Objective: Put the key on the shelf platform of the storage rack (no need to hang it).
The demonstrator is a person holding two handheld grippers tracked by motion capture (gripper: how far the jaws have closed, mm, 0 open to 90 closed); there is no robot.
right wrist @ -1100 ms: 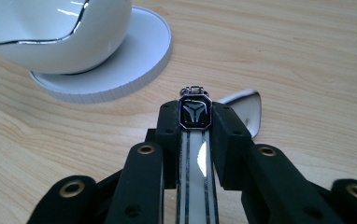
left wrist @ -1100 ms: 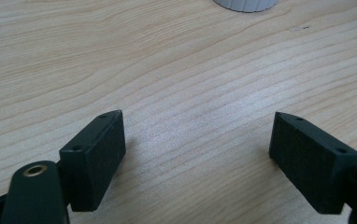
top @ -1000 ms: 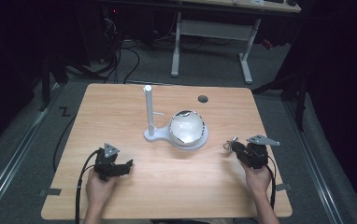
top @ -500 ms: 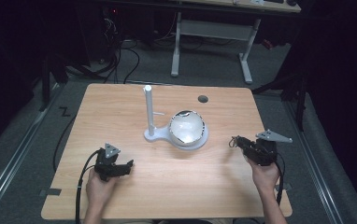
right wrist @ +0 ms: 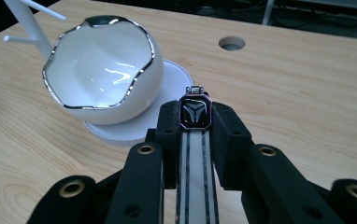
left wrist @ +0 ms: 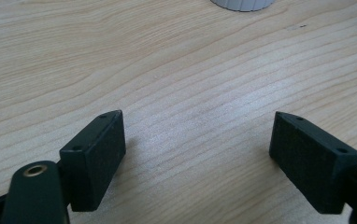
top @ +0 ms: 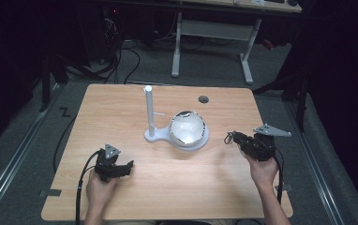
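Black-faced watch (right wrist: 196, 113), white striped strap.

The right gripper (top: 233, 138), its jaws closed on a watch (right wrist: 195, 112), now sits farther toward 3 o'clock than a second ago, nearer the table's (top: 121, 108) right edge. Over the last half second it edges back toward 12 o'clock, and its grey plate (top: 272, 131) lies flatter. The right hand (top: 263, 169) follows it.

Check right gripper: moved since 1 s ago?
Yes. The right gripper, shut on a watch, has shifted slightly outward, away from the white bowl toward the table's right edge.
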